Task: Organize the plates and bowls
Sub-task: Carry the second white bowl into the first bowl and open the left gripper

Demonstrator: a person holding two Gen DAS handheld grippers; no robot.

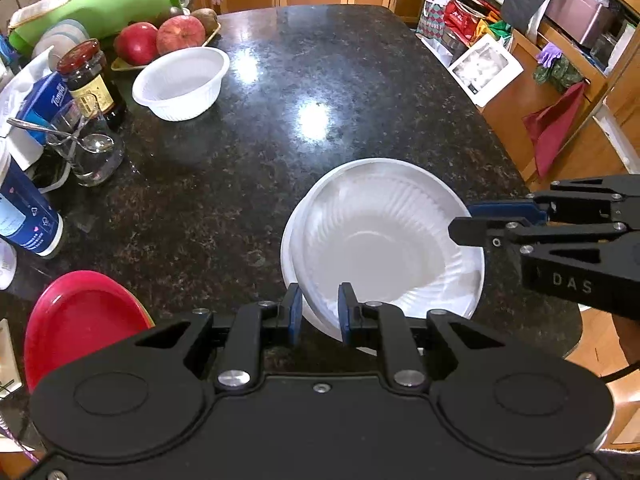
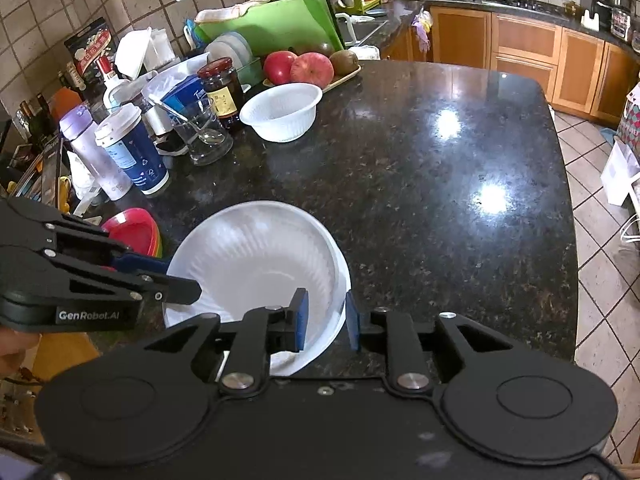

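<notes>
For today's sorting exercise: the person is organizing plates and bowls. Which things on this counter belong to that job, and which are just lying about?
Belongs to the job:
nested white bowls
single white bowl
red plates

Lying about:
apples
sauce jar
glass with spoon
blue cup
green cutting board

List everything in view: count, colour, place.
near bowls: 2 it seems, white, nested, counter front
far bowl: 1, white, back left
plates: stack, red on top, front left; count unclear
apples: 2, red, back left
brown fruit: 2, behind the apples
jar: 1, dark with red lid, left edge
glass: 1, clear, left
spoon: 1, silver, in the glass
cup: 1, blue with white lid, left
bottle: 1, lilac, beside the cup
cutting board: 1, green, back left
counter: 1, black speckled
left gripper: black, blue pads, astride the near bowls' rim
right gripper: same colours, open astride the opposite rim
</notes>
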